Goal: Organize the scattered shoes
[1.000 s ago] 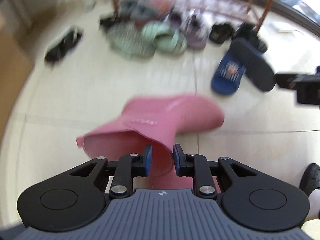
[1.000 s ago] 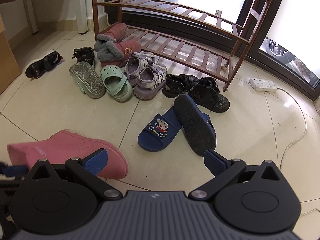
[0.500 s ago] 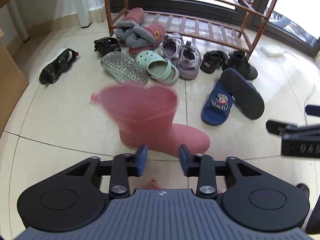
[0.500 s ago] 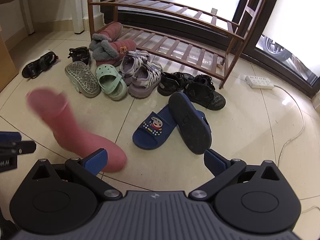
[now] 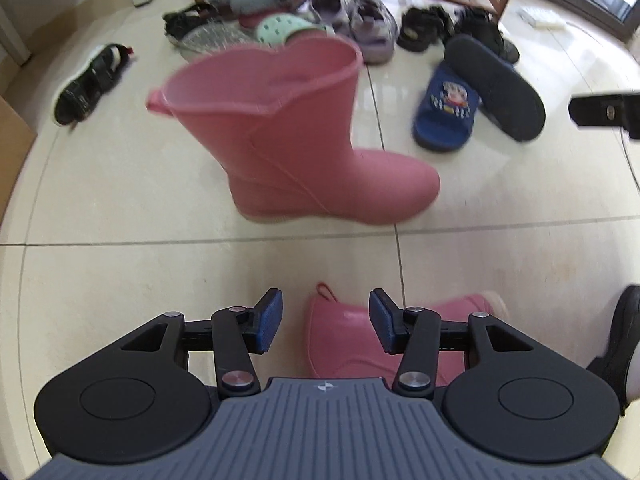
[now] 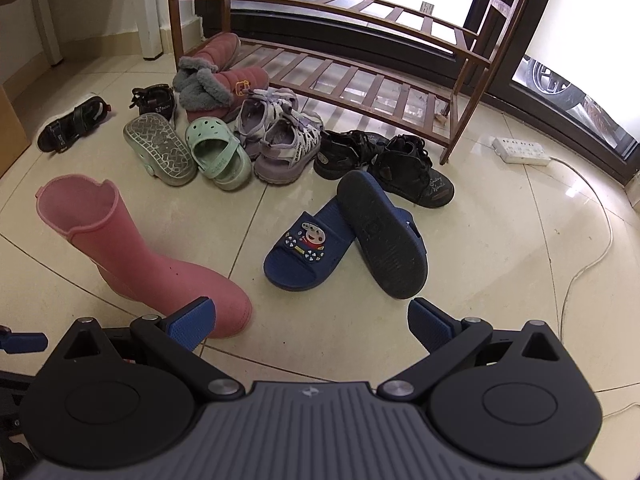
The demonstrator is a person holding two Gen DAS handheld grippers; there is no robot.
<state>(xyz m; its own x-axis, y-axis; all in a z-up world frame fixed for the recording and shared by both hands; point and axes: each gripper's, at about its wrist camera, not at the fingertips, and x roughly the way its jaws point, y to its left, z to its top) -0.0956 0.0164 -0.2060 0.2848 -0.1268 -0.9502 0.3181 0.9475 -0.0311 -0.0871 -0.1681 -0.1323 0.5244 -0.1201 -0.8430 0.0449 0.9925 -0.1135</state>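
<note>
You've stood the pink boot (image 5: 296,136) upright on the tiled floor (image 5: 120,208) since a second ago, when it lay tipped over. Your left gripper (image 5: 325,322) is open and empty (a second pink boot (image 5: 344,334) lies beneath it). Your right gripper (image 6: 310,322) gapes wide, holding nothing, near the blue slippers (image 6: 344,236).

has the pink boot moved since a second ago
Yes. The pink boot lay on its side by the blue slipper; now it stands upright, freed by the left gripper.
</note>
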